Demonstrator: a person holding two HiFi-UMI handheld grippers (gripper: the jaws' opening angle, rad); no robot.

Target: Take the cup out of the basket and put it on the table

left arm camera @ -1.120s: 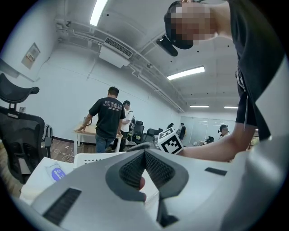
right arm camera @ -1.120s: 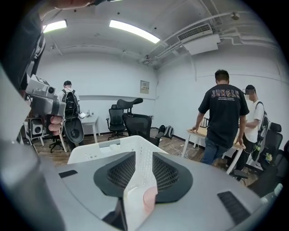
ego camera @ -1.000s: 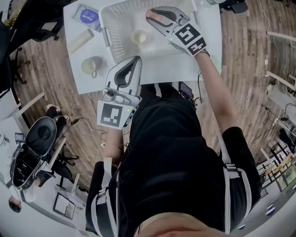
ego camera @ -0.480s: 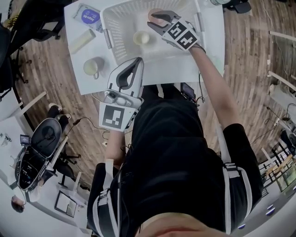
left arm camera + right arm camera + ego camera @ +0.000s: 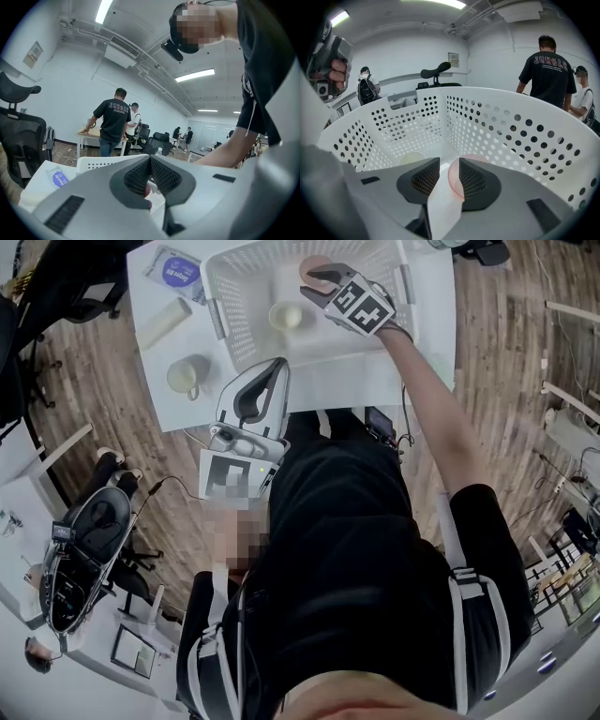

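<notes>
Now our right gripper (image 5: pixel 449 162), jaws just opened and spread, has the pink translucent cup (image 5: pixel 453 181) rim between them inside the white perforated plastic basket (image 5: pixel 511 126); we lower further, then close gently.

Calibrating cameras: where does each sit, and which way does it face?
Head view: head-mounted, steeply down at table, basket; shows torso, left claw, right claw.
Left gripper view: on left claw, roughly level, toward people; shows shut jaws, right arm.
Right gripper view: on right claw, down into basket; jaws have just been opening, pink cup between them.
Shared: head and right gripper views show basket, pink cup.
</notes>
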